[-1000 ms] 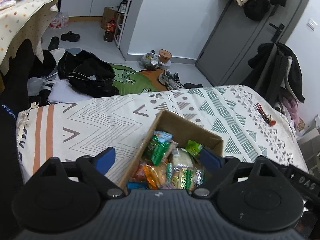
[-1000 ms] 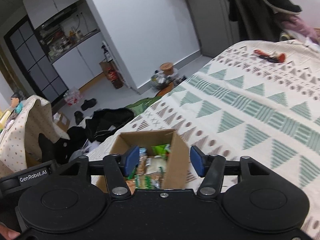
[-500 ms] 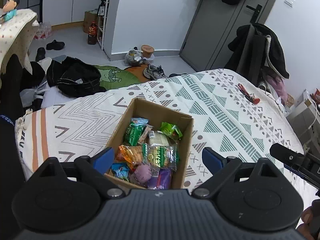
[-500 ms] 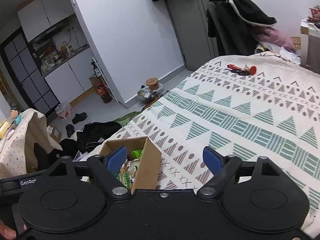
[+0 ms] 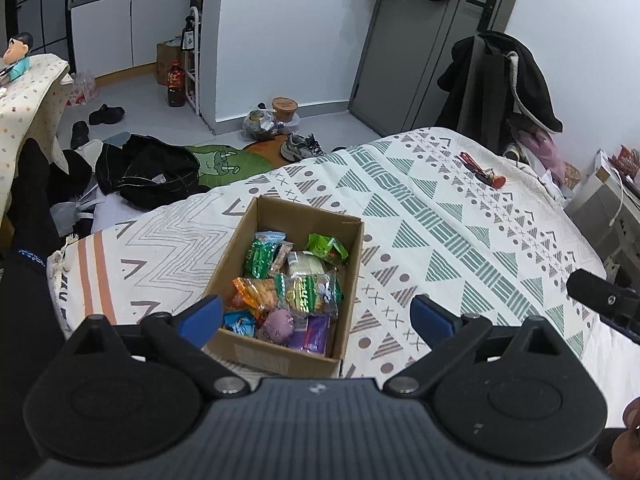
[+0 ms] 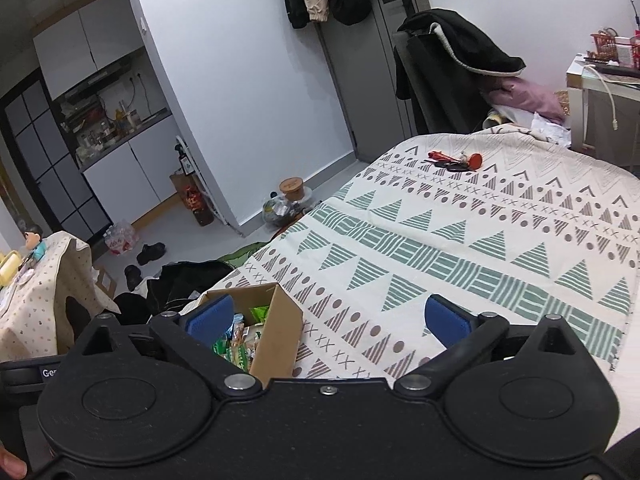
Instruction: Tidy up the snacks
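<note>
Left gripper: jaws spread wide, nothing between the blue pads. It hangs above the near end of the box, left pad over the box's near-left corner, right pad over bare bedspread.

Right gripper: jaws also wide apart, empty. Left pad sits in front of the box as seen from the right wrist; right pad is over the bedspread, well clear of the box.

Box: open-topped cardboard, resting on the patterned bedspread near the bed's foot edge. Snacks fill its floor in a loose heap:
- green packets at the far end
- orange packet mid-left
- clear-wrapped cracker pack in the middle
- purple and blue packs at the near end

All snacks lie inside the box; none on the bedspread beside it.

Other items: a red-and-black keyring bundle lies on the far side of the bedspread, well apart from the box. A dark coat hangs over a chair past the bed. Clothes and shoes lie on the floor beyond the foot of the bed.
</note>
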`<action>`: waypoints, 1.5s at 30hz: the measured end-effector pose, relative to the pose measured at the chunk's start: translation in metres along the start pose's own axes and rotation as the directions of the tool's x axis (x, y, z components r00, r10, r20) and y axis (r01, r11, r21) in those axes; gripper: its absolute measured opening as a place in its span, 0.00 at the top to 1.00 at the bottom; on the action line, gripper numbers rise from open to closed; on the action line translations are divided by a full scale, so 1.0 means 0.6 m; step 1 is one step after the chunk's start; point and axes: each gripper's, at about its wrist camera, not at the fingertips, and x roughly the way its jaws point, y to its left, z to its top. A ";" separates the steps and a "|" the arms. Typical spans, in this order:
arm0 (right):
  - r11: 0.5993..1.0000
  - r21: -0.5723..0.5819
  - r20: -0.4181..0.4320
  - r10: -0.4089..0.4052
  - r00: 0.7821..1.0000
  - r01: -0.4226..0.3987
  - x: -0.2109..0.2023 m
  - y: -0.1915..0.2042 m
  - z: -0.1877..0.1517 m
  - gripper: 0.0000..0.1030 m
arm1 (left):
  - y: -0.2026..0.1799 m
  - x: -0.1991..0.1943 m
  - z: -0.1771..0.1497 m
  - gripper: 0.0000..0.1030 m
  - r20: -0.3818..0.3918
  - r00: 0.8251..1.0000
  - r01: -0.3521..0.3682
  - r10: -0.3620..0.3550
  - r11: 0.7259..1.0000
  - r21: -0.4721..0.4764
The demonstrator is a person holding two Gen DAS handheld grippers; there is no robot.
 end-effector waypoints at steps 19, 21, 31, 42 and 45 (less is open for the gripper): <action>1.000 -0.004 0.012 -0.022 1.000 0.022 -0.084 -0.025 -0.035 0.00 | -0.029 -0.073 -0.054 0.00 0.031 1.000 0.005 -0.007 0.998 0.068; 1.000 -0.006 0.012 -0.022 1.000 0.022 -0.090 -0.025 -0.038 0.00 | -0.032 -0.079 -0.059 0.00 0.036 0.999 0.001 -0.004 0.997 0.077; 0.999 -0.026 0.010 -0.020 1.000 0.020 -0.115 -0.026 -0.059 0.00 | -0.031 -0.104 -0.083 0.00 0.035 0.999 -0.006 0.002 0.994 0.105; 0.997 -0.069 -0.008 0.027 1.000 -0.027 -0.131 -0.006 -0.068 0.00 | -0.015 -0.130 -0.095 0.00 0.054 0.998 -0.049 0.043 0.993 0.110; 0.996 -0.077 -0.012 0.036 0.999 -0.036 -0.134 -0.002 -0.070 0.00 | -0.013 -0.134 -0.096 0.00 0.056 0.997 -0.051 0.045 0.992 0.115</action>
